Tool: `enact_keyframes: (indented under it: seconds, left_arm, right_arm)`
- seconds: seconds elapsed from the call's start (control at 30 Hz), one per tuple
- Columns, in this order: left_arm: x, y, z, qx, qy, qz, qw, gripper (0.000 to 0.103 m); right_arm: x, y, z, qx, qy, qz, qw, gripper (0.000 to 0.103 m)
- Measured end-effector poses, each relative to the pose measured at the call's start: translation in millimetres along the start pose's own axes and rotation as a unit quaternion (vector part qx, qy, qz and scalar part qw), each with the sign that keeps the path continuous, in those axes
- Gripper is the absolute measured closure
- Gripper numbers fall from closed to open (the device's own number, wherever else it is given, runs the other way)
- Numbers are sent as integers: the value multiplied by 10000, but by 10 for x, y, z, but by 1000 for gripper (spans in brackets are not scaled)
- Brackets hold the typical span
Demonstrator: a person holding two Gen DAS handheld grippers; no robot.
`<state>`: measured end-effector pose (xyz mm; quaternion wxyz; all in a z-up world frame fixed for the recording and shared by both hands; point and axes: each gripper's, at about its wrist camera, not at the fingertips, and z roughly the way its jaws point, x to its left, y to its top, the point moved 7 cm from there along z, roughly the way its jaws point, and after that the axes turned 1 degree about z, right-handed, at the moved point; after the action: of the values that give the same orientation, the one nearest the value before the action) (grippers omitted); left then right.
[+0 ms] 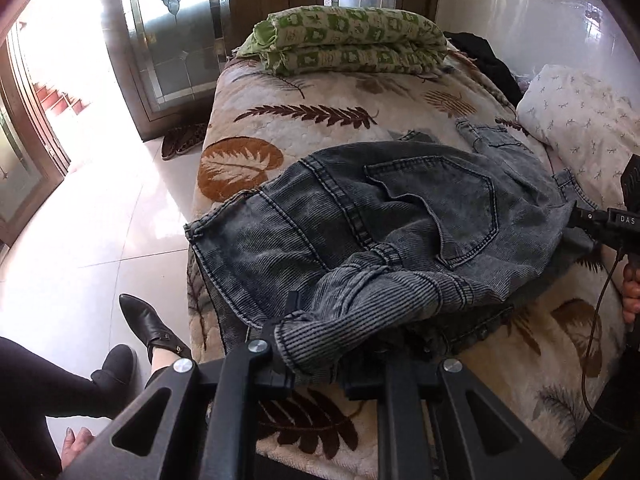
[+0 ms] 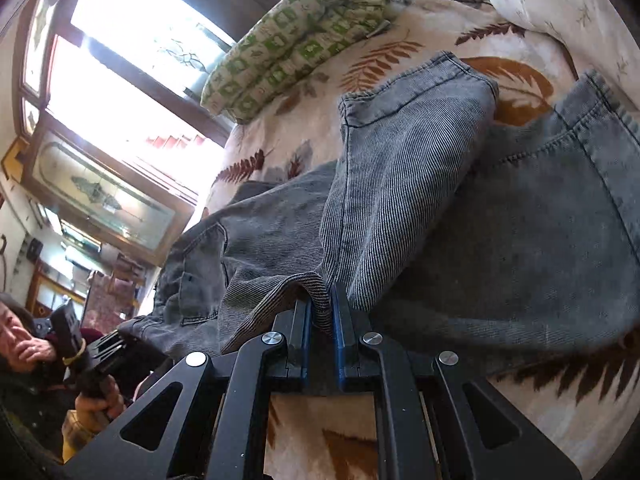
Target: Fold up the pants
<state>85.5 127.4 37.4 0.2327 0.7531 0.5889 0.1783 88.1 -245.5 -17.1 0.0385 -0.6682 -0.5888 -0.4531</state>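
Setting: a bed (image 1: 320, 128) under a leaf-printed blanket, tiled floor and glazed doors behind.

Right gripper (image 2: 321, 312): I had its jaws pressed together on a pinched fold of the pants (image 2: 400, 200).

Left gripper (image 1: 316, 340): fingers apart; a ribbed cuff lay between them, but I could not tell whether it was clamped.

Pants: grey denim, bunched across the near half of the bed, back pocket (image 1: 432, 200) up, one leg draped over the seat, hems toward the white pillow (image 1: 580, 120).

Beyond: a folded green quilt (image 1: 344, 40) at the far end.

Risks, as I judged them: the thin pinch could slip under a pull; an unclamped cuff would stay behind, skewing the fold; the draped leg could drag off the bed's edge.
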Motion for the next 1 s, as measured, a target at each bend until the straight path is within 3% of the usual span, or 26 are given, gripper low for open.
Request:
enact_keyframes:
  seconds: [0.07, 0.1, 0.2, 0.23, 0.3, 0.37, 0.43, 0.53, 0.63, 0.77, 0.9, 1.0]
  left_arm:
    - [62, -63, -22, 18, 26, 22, 10000, 83]
    - [78, -102, 37, 139, 79, 70, 9998, 77]
    - [195, -330, 356, 1003, 615, 321, 9925, 56]
    - [230, -412, 441, 1258, 726, 363, 9887, 56]
    - [239, -415, 387, 1147, 648, 258, 9909, 56]
    - [216, -365, 214, 947, 169, -25, 9954, 48]
    - [161, -314, 24, 792, -241, -148, 9965, 39]
    - [34, -243, -231, 723, -358, 166, 9966, 34]
    - [-176, -126, -428, 688, -473, 457, 9955, 31]
    - [-461, 20, -499, 543, -616, 792, 9935, 25]
    - [-711, 115, -116, 564, -705, 753, 9931, 24]
    - [-783, 27, 352, 959, -657, 526, 9918, 25]
  right_arm:
    - [100, 44, -70, -116, 26, -146, 9998, 94]
    - [96, 27, -69, -114, 1, -185, 9998, 94]
    - [-63, -134, 73, 187, -299, -104, 9993, 93]
    - [-143, -217, 148, 339, -447, -90, 9984, 92]
    - [-291, -347, 303, 653, -742, -33, 9951, 90]
    - [-322, -353, 297, 658, -698, 71, 9954, 89]
    - [-301, -299, 254, 662, -809, 23, 9945, 73]
    - [-248, -264, 101, 463, -1194, -178, 9916, 49]
    - [-131, -253, -62, 161, -1360, -451, 9896, 49]
    - [143, -221, -189, -168, -1183, -840, 9893, 49]
    - [312, -208, 85, -56, -806, -918, 9925, 49]
    - [321, -334, 342, 191, -645, -916, 9935, 53]
